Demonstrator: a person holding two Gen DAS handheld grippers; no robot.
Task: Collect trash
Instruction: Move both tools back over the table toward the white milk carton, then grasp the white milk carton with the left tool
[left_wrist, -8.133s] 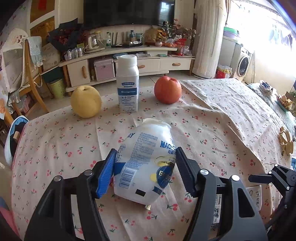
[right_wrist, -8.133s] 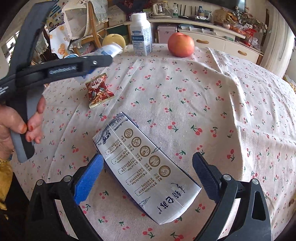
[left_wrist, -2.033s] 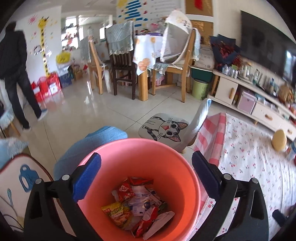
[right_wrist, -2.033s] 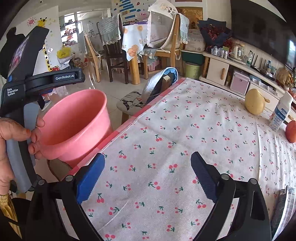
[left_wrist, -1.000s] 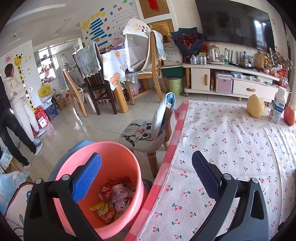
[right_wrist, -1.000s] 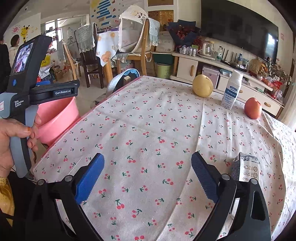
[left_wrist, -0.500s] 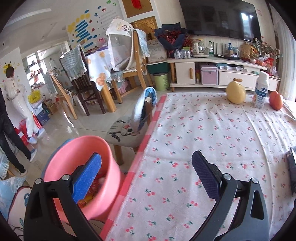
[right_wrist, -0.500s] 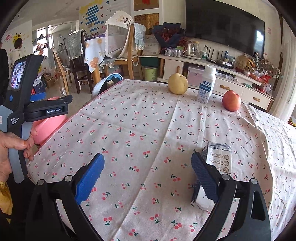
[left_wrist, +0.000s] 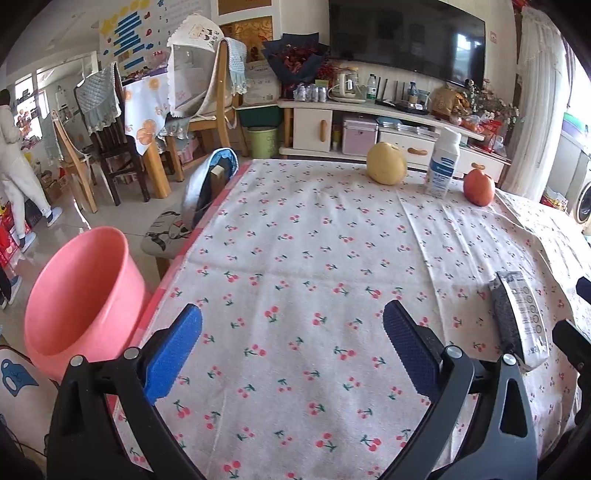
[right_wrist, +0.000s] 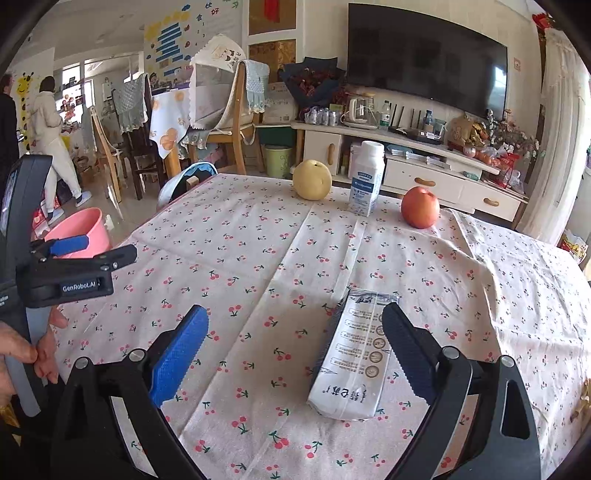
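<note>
Nearest to you, your right tool (right_wrist: 291, 350) stood spread wide and held nothing; the flattened drink carton (right_wrist: 356, 356) lay flat on the cherry-print surface (right_wrist: 258, 258), just inside the tool's right finger and near touching it, with its printed end toward you. Your left tool (left_wrist: 291, 347) was likewise spread and empty, hovering over bare cloth; from it, the same carton sat off to the right, beyond its right finger and well apart from the gap.

To the left of the left tool, beside the edge of the surface and lower, stood the pink bin (left_wrist: 79, 295). Its inside could not be seen from either camera, so what it held you could not tell from here.

Farther ahead of both tools, near the far edge, stood a yellow pear (right_wrist: 312, 180), a white bottle (right_wrist: 365, 179) upright, and a red apple (right_wrist: 420, 206) in a row, apart from one another.

By my judgement the carton was the one piece of trash left lying on the cloth, and nothing else loose showed. The fruit and the upright bottle looked like things to leave, though the bottle's status was uncertain. What remained was to close on the carton and carry it left to the bin.
</note>
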